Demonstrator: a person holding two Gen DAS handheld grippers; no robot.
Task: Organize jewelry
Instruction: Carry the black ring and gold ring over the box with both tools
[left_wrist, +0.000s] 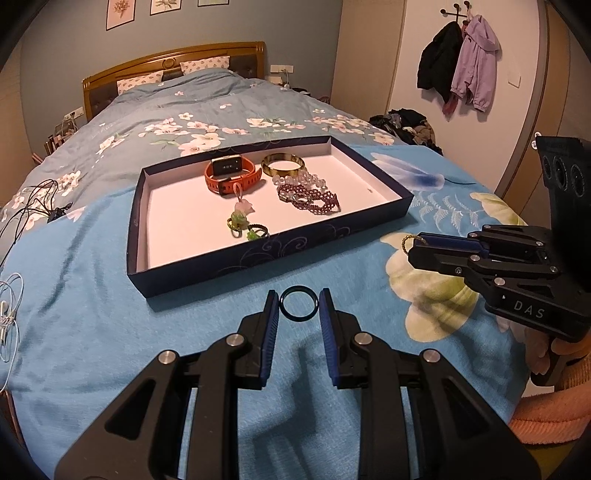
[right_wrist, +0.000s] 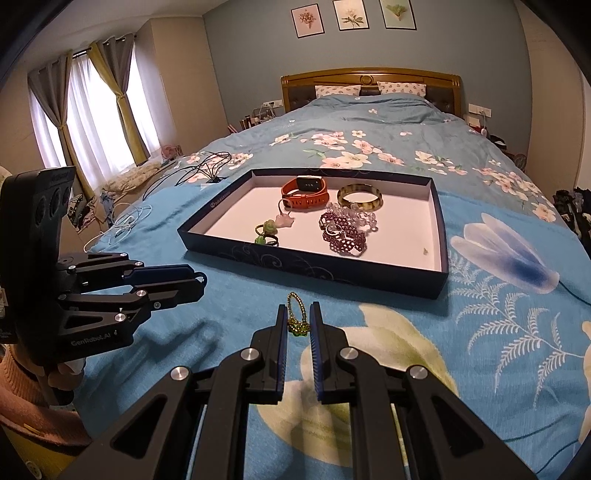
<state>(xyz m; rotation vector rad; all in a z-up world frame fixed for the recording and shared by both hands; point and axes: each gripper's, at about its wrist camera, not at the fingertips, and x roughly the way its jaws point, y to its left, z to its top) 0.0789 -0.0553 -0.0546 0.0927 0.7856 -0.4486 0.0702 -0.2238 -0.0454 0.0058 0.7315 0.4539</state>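
Jewelry already fills part of the dark blue tray (left_wrist: 258, 254) on the bed (left_wrist: 92, 314): an orange watch (left_wrist: 229, 175), a mottled bangle (left_wrist: 282, 166), a clear bead bracelet (left_wrist: 299, 180), a purple beaded band (left_wrist: 310, 197) and small green-stoned rings (left_wrist: 245, 227). Two pieces are not yet in it.

The left hand-held gripper (left_wrist: 298, 306) has its blue pads on either side of a dark ring (left_wrist: 298, 302), touching or nearly touching its rim; the ring seems lifted off the cover, so I judge it grasped lightly. The right hand-held gripper (right_wrist: 298, 319) is clenched on a gold bead chain with a green charm (right_wrist: 297, 317), the loop poking out beyond the fingertips.

To do this step well, keep the squeeze on the ring even, since a hard round rim between flat pads can squirt sideways. Carry each piece over the near wall of the tray, lower it close to the white floor, and release onto bare space at the left or near the right wall, apart from the piled bracelets. The chain will drape and may snag on a pad, so open fully and lift straight up.

Both grippers are held low and roughly level, pointing at the tray from its near side, the left one toward its near left part, the right one off its near right corner. In each view the other tool shows side-on, gripped by a hand in an orange sleeve (left_wrist: 554, 406).
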